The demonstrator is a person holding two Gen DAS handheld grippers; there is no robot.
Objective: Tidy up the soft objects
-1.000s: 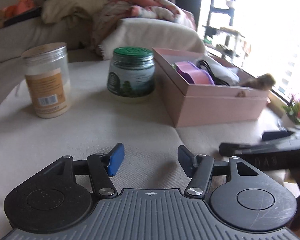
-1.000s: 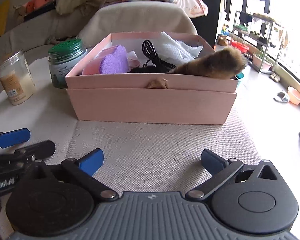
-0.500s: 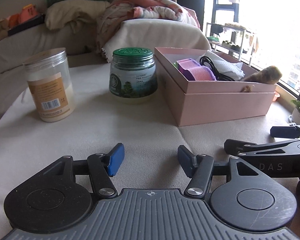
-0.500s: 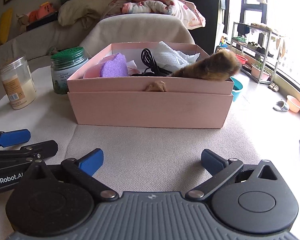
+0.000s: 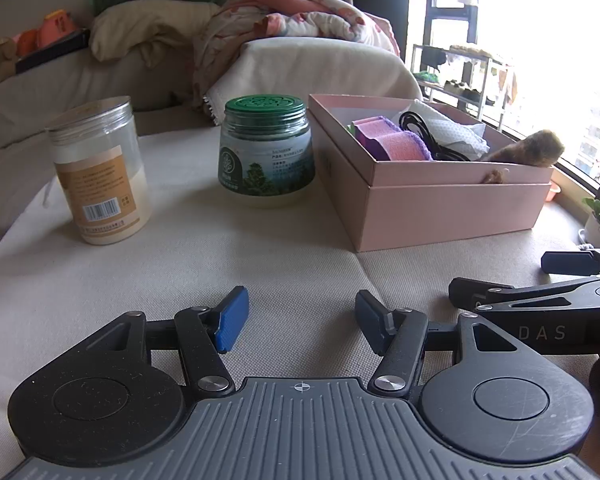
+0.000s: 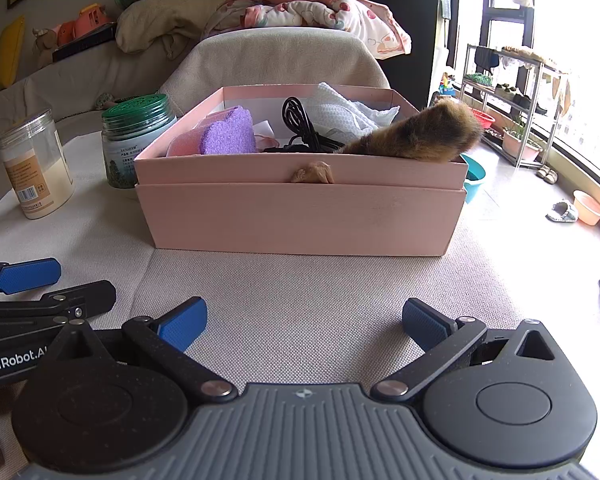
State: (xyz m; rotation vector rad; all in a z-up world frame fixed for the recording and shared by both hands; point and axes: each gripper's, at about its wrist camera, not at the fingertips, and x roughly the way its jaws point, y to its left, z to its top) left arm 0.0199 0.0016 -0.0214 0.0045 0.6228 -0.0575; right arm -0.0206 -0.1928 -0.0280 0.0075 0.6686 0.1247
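Near side of the pink box: both grippers sit low over the cloth-covered desk, short of the box and touching none of its contents.
Pink box: open-topped, standing on the desk, its long wall facing the right gripper.
Soft things: a purple sponge toward the box's left end, a white cloth at the back, a brown furry toy at the right end with its tip poking over the rim; a black cable lies between sponge and toy.
Left of the box: a green-lidded jar just beside it, a clear jar farther out.
Left gripper: jaws spread, nothing between them.
Right gripper: jaws spread wider, empty, lined up with the middle of the box.
Step in hand: it looks like a pause after filling; the soft things all appear to be in the box, so the task seems nearly or fully done.
Next move: if anything remains, likely tucking the toy's overhanging end inside the rim, which calls for a light push from the right gripper, since the fur will give easily.
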